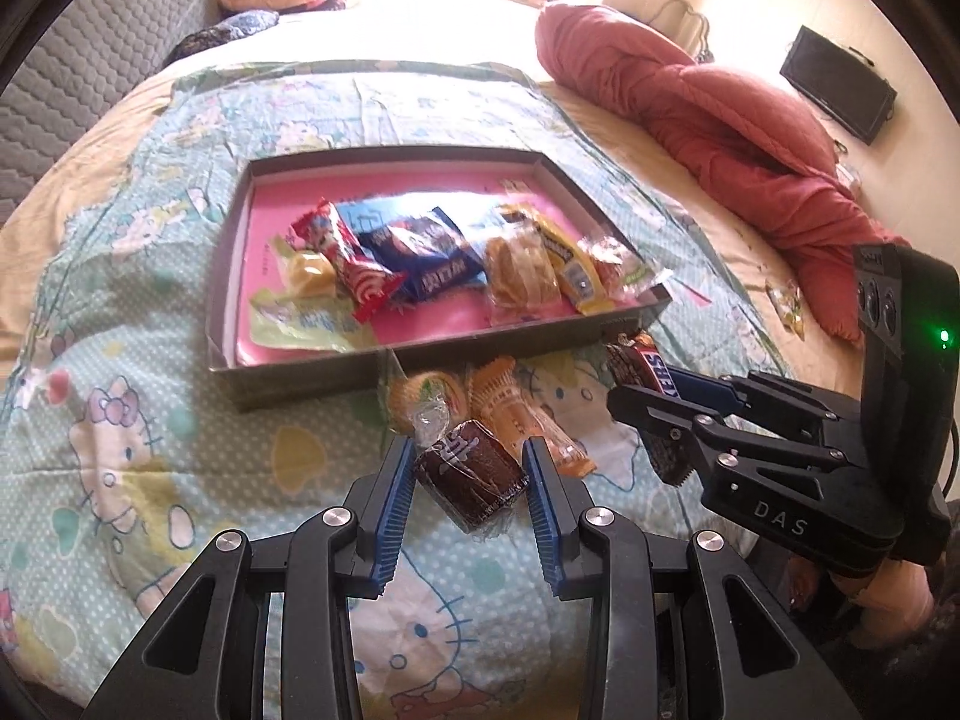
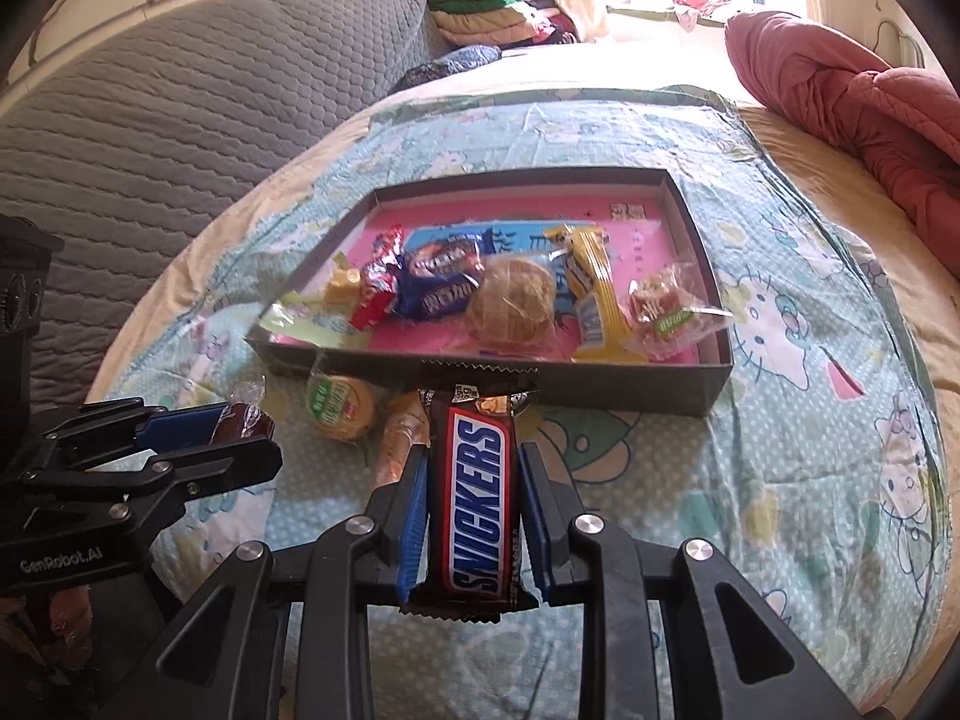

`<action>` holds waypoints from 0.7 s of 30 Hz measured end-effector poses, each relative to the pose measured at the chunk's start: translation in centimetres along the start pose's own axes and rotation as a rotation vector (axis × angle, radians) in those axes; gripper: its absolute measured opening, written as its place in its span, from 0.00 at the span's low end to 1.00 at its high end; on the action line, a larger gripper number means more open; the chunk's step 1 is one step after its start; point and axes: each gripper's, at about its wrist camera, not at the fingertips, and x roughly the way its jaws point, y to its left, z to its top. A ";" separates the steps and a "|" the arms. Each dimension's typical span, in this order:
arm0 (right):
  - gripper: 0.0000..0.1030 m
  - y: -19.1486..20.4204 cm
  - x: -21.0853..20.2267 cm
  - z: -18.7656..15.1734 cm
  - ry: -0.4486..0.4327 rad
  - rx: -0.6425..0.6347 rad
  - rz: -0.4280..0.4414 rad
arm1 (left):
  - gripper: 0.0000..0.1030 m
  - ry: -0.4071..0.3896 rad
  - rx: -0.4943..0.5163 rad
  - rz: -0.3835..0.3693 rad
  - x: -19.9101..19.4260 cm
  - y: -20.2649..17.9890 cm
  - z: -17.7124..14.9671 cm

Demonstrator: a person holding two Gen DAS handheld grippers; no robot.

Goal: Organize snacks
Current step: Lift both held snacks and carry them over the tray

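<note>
Your left gripper (image 1: 469, 468) is clamped on a brown cake (image 1: 471, 471) in clear wrap, held above the quilt (image 1: 120, 420). Your right gripper (image 2: 474, 483) is clamped on a Snickers (image 2: 477, 498); its own view reads the full label, while the left view shows only one end of it. The tray (image 2: 714, 378) lies just beyond both, holding sorted snacks. A round biscuit (image 2: 342, 408) and an orange wafer (image 1: 510, 414) lie loose on the quilt before the tray. Only the left view shows a small candy (image 1: 789, 303) by the red blanket (image 1: 750, 138).
</note>
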 end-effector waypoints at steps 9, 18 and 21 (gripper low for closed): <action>0.28 0.4 -0.8 0.8 -0.039 -0.010 0.015 | 0.37 -0.057 -0.037 0.021 -1.1 1.5 1.0; 0.28 0.1 -1.3 2.2 -0.085 0.005 0.018 | 0.37 -0.114 -0.095 0.033 -1.5 3.6 2.5; 0.28 0.0 -1.3 2.6 -0.094 0.011 0.019 | 0.37 -0.127 -0.116 0.039 -1.6 4.4 3.1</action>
